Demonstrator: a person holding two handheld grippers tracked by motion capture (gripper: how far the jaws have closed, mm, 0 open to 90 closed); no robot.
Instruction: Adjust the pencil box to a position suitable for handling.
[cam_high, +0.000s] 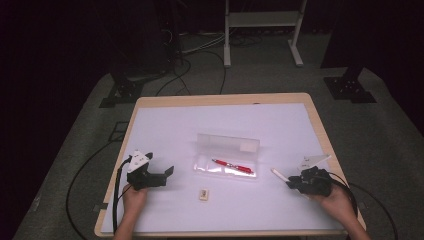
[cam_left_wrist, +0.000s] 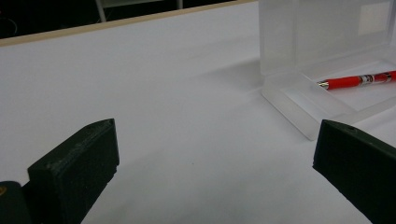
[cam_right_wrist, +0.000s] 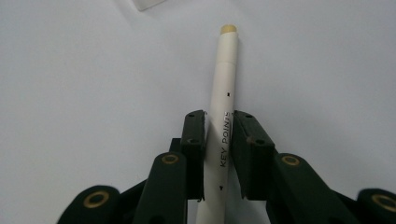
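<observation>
A clear plastic case (cam_high: 227, 160) lies open mid-table, its lid standing upright, with a red pen (cam_high: 233, 166) inside. The left gripper view has the case (cam_left_wrist: 299, 100) and the red pen (cam_left_wrist: 357, 80) at its right. My left gripper (cam_high: 167, 174) stands open on the table left of the case, nothing between its jaws. My right gripper (cam_high: 291, 184) is shut on a white pen (cam_high: 280, 174) to the right of the case. In the right gripper view the white pen (cam_right_wrist: 223, 93), printed "KEY POINT", sticks out forward past the jaws.
A small tan eraser-like block (cam_high: 203, 194) lies in front of the case near the table's front edge. The white mat (cam_high: 175, 125) covers the wooden table. Cables and stand feet sit on the floor beyond.
</observation>
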